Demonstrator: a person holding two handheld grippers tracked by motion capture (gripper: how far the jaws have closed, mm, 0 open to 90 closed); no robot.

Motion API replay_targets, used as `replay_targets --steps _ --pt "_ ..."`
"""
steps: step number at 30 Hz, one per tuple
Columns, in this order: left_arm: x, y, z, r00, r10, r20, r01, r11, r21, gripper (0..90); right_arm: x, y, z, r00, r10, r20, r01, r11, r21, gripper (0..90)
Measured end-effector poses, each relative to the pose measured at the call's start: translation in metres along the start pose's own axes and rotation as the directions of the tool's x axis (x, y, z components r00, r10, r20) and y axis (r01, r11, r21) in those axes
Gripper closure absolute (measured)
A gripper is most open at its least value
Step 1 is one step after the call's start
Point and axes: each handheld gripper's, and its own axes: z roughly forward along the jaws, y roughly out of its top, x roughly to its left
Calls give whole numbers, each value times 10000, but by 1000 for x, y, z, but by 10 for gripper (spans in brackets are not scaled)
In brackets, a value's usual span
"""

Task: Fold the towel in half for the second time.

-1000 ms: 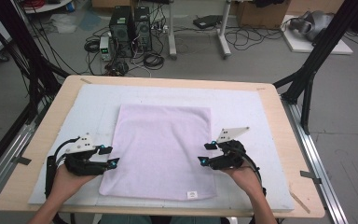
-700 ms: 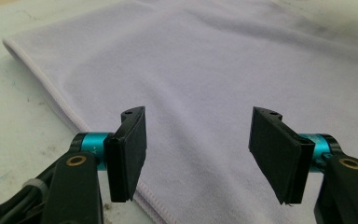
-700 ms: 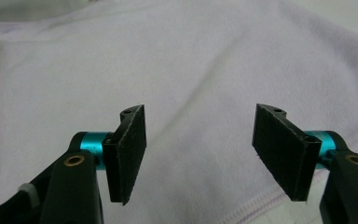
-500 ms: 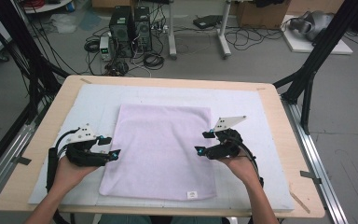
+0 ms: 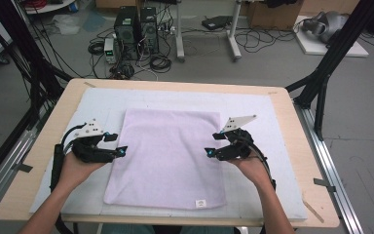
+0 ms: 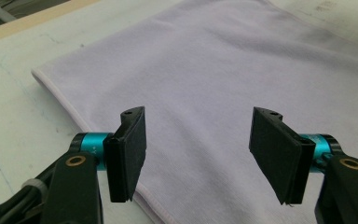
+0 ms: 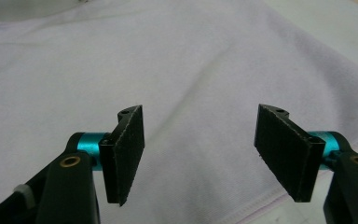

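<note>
**Both grippers poised at the towel's side edges, nothing held**

A pale lilac towel (image 5: pixel 168 156) lies flat in the middle of the frame on the white mat (image 5: pixel 272 112) that covers the table (image 5: pixel 34 161). The left gripper (image 5: pixel 121 152) sits at the towel's left hem, left of centre in the high view; the right gripper (image 5: pixel 208 153) sits at the right hem, right of centre. Each points inward across the cloth. Both have just been opening, and in the gripper views the black pads (image 6: pixel 129 151) (image 7: pixel 286 149) stand apart with only flat cloth behind them, gripping nothing.

This looks like the step between a release and the next grasp in folding. The next move probably calls for lowering each gripper to its hem, one pad slipping under the edge, and closing on both sides together.
</note>
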Motion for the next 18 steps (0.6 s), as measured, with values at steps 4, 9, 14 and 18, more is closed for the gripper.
replay_targets --steps 4,9,14,18 --pt "11 16 4 9999 -44 -159 44 10000 -20 370 -14 6 1 9998 90 164 -91 9999 57 327" --pt "36 32 16 9977 -536 -419 534 9986 -57 380 -37 20 5 9987 242 458 -251 9995 197 335" --pt "60 44 32 9934 -791 -828 800 9968 86 419 -61 31 13 9955 301 900 -344 9983 466 355" --pt "77 43 47 9859 -1045 -1306 1054 9944 -1 444 -81 23 24 9906 798 1111 -854 9953 464 386"
